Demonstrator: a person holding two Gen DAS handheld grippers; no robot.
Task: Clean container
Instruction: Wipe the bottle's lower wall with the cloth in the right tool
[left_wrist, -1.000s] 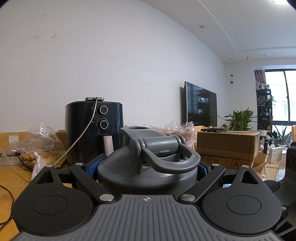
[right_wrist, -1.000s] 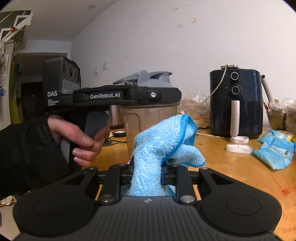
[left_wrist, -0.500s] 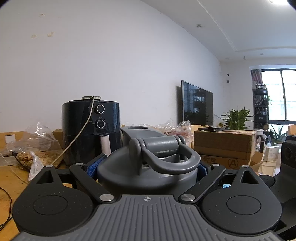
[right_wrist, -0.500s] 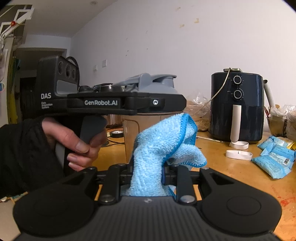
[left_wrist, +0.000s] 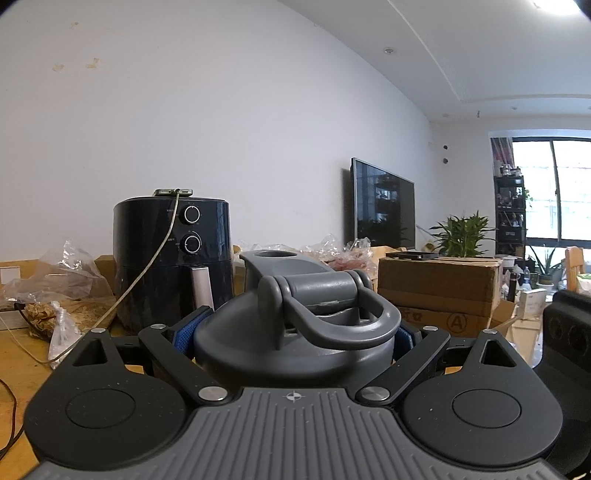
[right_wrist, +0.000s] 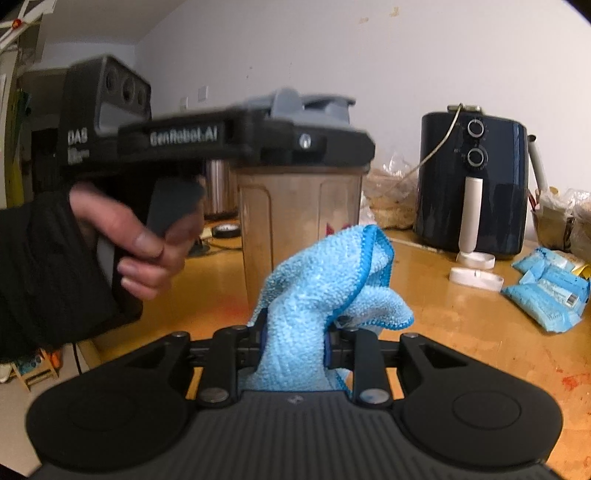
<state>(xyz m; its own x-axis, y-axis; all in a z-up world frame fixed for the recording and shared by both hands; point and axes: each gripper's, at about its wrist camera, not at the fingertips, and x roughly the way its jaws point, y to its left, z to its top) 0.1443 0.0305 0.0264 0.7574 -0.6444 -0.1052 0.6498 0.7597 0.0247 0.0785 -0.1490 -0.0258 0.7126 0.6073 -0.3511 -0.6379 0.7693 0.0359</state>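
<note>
Here the container (right_wrist: 299, 218) stands upright on the table (right_wrist: 461, 325), left gripper (left_wrist: 295, 332) clamped on its lid (left_wrist: 295, 325) — base hidden; right gripper (right_wrist: 293, 347) pinches the cloth (right_wrist: 325, 291).

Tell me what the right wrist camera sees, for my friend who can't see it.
The right hand-held gripper pinches a blue cloth in front of a clear container with a grey lid. The left hand-held gripper clamps its top.
</note>
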